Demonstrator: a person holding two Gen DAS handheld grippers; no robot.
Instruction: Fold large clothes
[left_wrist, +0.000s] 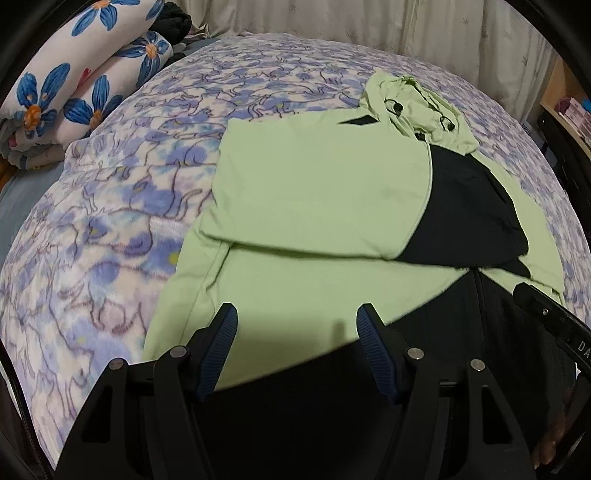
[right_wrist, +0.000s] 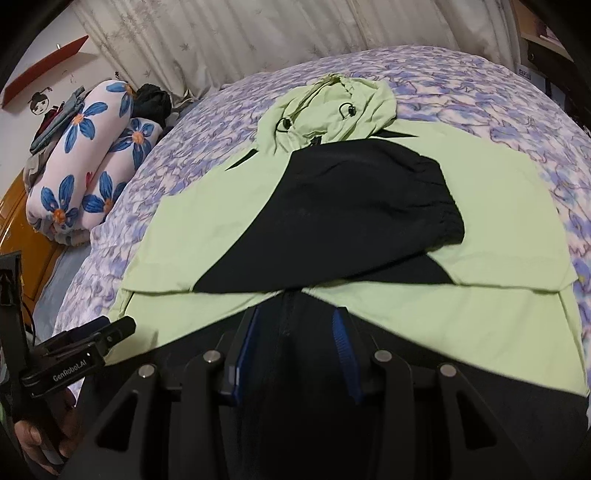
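Observation:
A light green and black hooded jacket (left_wrist: 317, 192) lies flat on the bed, hood at the far end, both sleeves folded across its chest; it also shows in the right wrist view (right_wrist: 369, 206). My left gripper (left_wrist: 297, 332) is open and empty over the jacket's near hem, left of the zip. My right gripper (right_wrist: 295, 332) is open and empty over the hem at the black zip panel. The right gripper's side shows in the left wrist view (left_wrist: 554, 325). The left gripper shows in the right wrist view (right_wrist: 110, 332). The near hem is hidden under the grippers.
The bed is covered by a purple and white patterned blanket (left_wrist: 110, 221). A rolled quilt with blue flowers (left_wrist: 85, 77) lies at the far left. White curtains (right_wrist: 258, 33) hang behind the bed. Shelves (left_wrist: 569, 103) stand at the right.

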